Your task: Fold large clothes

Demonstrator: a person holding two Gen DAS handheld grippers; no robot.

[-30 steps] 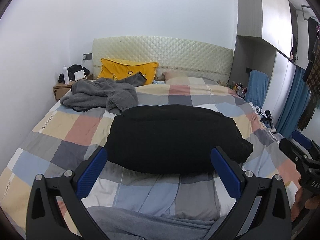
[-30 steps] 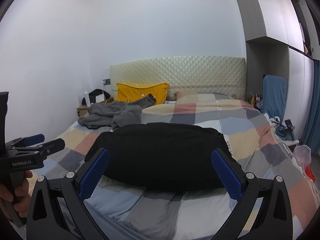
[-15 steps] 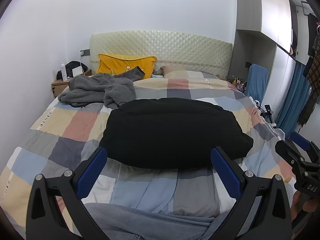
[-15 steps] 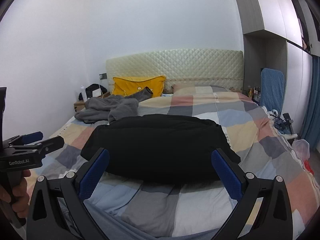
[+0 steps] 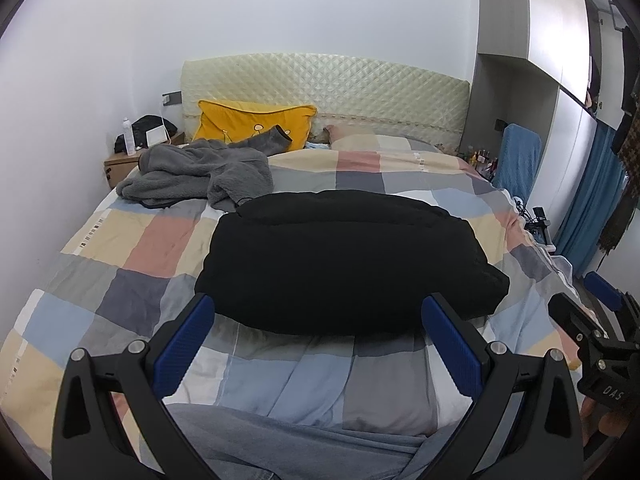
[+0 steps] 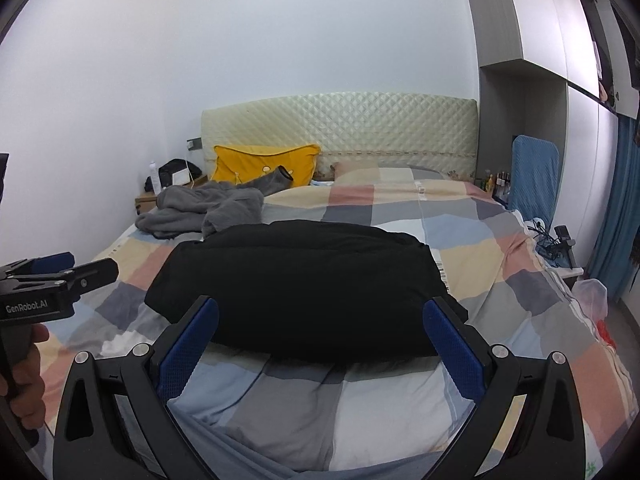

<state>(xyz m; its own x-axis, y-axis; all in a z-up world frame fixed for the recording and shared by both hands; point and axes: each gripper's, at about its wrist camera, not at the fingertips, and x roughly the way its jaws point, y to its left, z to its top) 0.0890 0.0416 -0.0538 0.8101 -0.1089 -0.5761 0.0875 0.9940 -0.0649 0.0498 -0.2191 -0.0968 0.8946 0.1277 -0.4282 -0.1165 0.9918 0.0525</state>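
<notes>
Left tool (image 5: pixel 316 324) and right tool (image 6: pixel 320 326) are both hovering wide open, gripping nothing, side by side at the foot of the bed (image 5: pixel 132 248). Black folded garment (image 5: pixel 344 264) is lying just ahead of both, its near edge sitting between the blue fingers (image 5: pixel 184 344). Checked quilt is lying bare on either flank. Grey fleece (image 5: pixel 200 172) is bunching further ahead-left. Since a second ago, both views are sitting slightly higher and closer.

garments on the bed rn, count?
2. Black padded garment lies folded mid-bed on the patchwork duvet, just ahead of both open tools. Grey fleece garment is crumpled near the yellow pillow. Anything beneath them is hidden.
</notes>
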